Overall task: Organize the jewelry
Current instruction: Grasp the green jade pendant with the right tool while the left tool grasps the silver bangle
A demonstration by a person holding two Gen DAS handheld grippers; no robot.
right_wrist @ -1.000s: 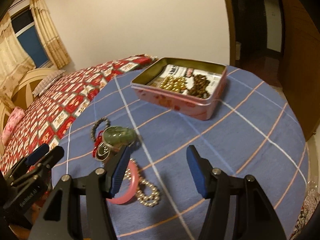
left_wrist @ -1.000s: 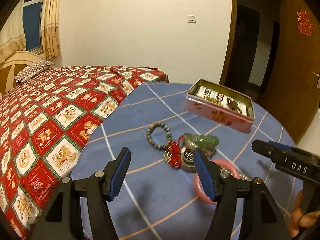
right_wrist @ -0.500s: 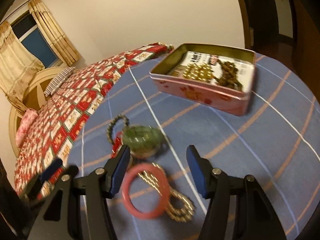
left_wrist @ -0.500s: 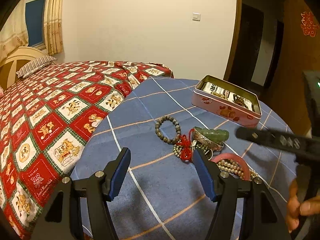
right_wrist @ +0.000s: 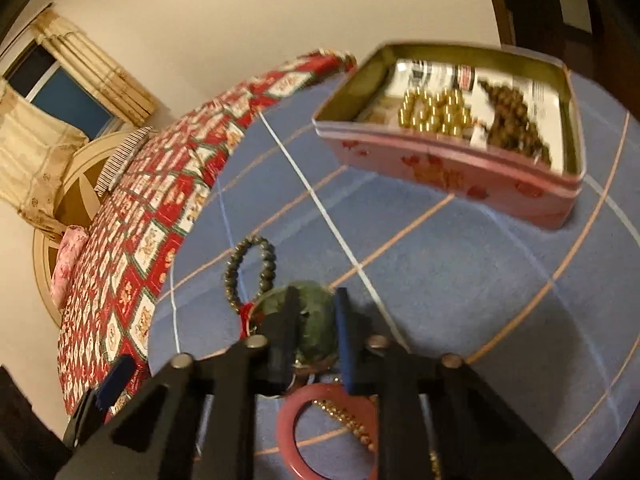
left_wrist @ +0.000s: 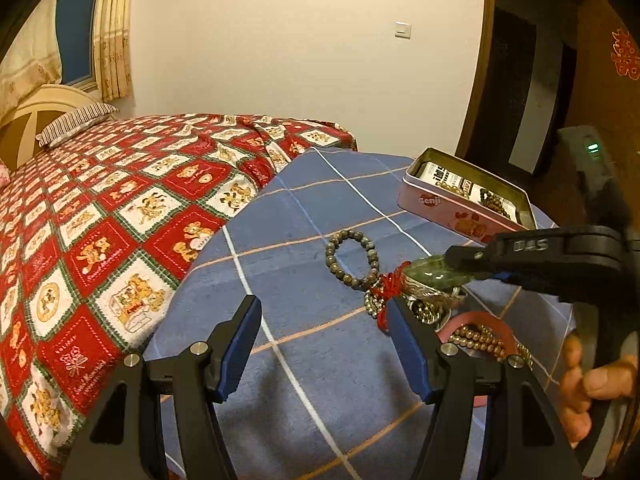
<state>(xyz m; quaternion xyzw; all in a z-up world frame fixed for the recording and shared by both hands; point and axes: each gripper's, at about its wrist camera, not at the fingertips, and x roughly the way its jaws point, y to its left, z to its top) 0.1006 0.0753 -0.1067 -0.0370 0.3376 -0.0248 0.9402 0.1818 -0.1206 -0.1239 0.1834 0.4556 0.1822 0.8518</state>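
My right gripper [right_wrist: 314, 336] just closed, clamped on the green jade pendant [right_wrist: 316, 320] btwn its pads; left gripper [left_wrist: 324, 348] apart, nothing in it, pendant beyond its right finger.

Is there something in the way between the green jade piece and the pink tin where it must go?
Nothing visible does. The right gripper is closed on the green jade piece, and only bare blue cloth lies between it and the pink tin.
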